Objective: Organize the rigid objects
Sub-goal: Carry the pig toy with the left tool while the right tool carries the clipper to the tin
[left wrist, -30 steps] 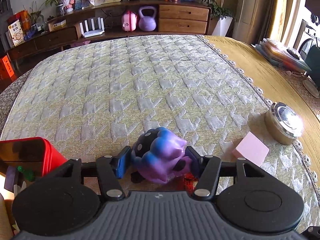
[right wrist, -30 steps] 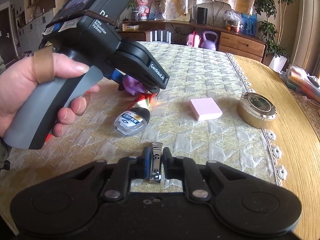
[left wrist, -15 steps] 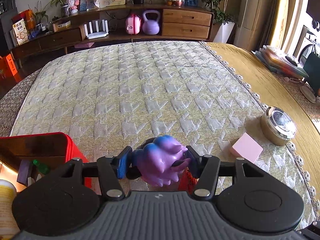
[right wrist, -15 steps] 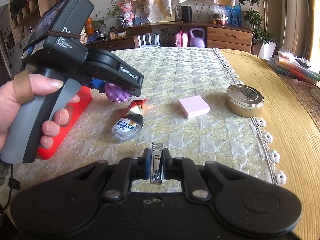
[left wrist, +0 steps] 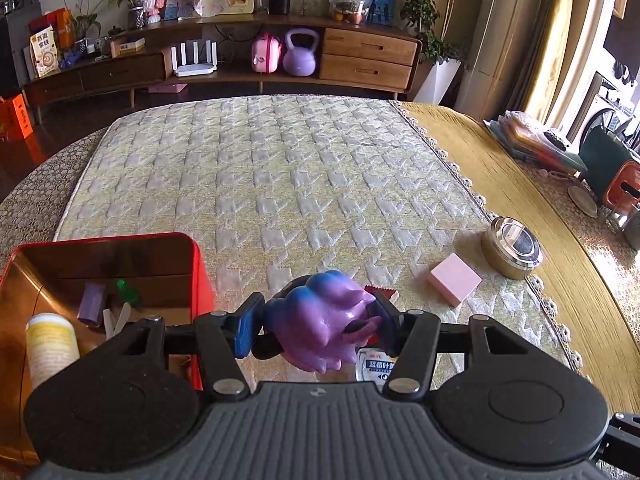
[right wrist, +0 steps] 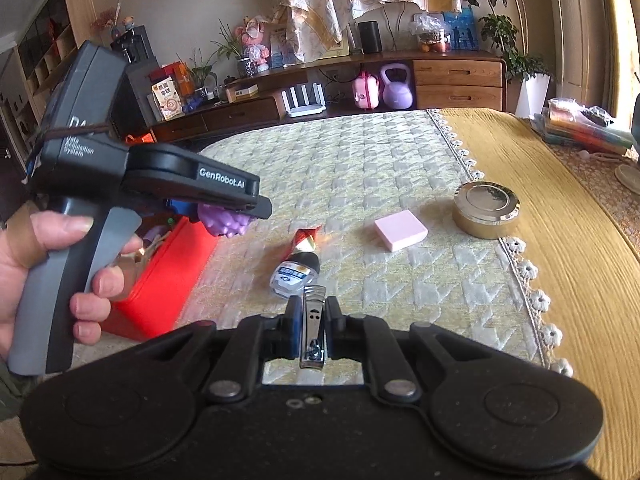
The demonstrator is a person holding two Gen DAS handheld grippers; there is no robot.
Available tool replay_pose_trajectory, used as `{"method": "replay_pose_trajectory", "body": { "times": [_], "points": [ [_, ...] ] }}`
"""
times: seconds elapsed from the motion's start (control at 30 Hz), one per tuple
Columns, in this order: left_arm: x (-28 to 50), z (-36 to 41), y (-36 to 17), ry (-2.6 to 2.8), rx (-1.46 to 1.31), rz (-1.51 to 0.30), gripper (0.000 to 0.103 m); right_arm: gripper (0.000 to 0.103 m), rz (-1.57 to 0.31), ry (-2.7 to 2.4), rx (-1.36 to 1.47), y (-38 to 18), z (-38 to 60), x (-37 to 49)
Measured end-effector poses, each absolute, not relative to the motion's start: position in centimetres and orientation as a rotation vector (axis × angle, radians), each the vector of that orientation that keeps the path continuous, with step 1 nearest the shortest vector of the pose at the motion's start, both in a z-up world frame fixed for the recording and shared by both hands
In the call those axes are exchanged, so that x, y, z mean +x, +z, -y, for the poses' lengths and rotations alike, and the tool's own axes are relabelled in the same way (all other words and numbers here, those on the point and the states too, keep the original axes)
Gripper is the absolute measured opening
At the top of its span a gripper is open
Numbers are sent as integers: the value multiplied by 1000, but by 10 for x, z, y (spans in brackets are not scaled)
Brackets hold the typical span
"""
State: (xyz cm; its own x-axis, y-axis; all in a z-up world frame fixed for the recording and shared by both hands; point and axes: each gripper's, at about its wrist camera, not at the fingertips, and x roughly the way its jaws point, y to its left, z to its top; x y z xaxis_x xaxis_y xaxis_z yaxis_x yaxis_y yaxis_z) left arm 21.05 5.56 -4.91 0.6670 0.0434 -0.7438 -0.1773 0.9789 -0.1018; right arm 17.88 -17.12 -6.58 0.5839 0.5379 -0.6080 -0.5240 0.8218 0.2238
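Observation:
My left gripper (left wrist: 316, 326) is shut on a purple and blue toy figure (left wrist: 324, 320) and holds it in the air just right of the open red tin box (left wrist: 196, 264). The toy also shows in the right wrist view (right wrist: 226, 220), under the left gripper, beside the red box (right wrist: 160, 284). My right gripper (right wrist: 314, 328) is shut on a metal nail clipper (right wrist: 314, 328), held above the cloth. A pink block (left wrist: 454, 284), a gold round tin (left wrist: 512, 248), a small labelled bottle (right wrist: 296, 274) and a red wrapper (right wrist: 306, 238) lie on the cloth.
The red box holds a white-and-yellow bottle (left wrist: 52, 348), a purple block (left wrist: 92, 302) and a green piece (left wrist: 128, 296). The patterned cloth (left wrist: 280, 184) covers the table; a yellow cloth (left wrist: 520, 200) lies to the right with stacked items at its far edge.
My left gripper has risen and moved left with the toy, bringing the red box's inside into view. My right gripper has lifted slightly with the nail clipper.

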Motion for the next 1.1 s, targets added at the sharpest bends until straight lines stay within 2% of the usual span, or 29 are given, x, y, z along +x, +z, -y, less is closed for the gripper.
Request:
{"method": "replay_pose_trajectory", "body": {
  "times": [0.7, 1.1],
  "points": [
    [116, -122, -10, 155, -203, -777, 57, 11, -674, 708, -9, -28, 115, 140],
    [88, -190, -21, 264, -188, -800, 57, 11, -686, 763, -63, -30, 69, 139]
  ]
}}
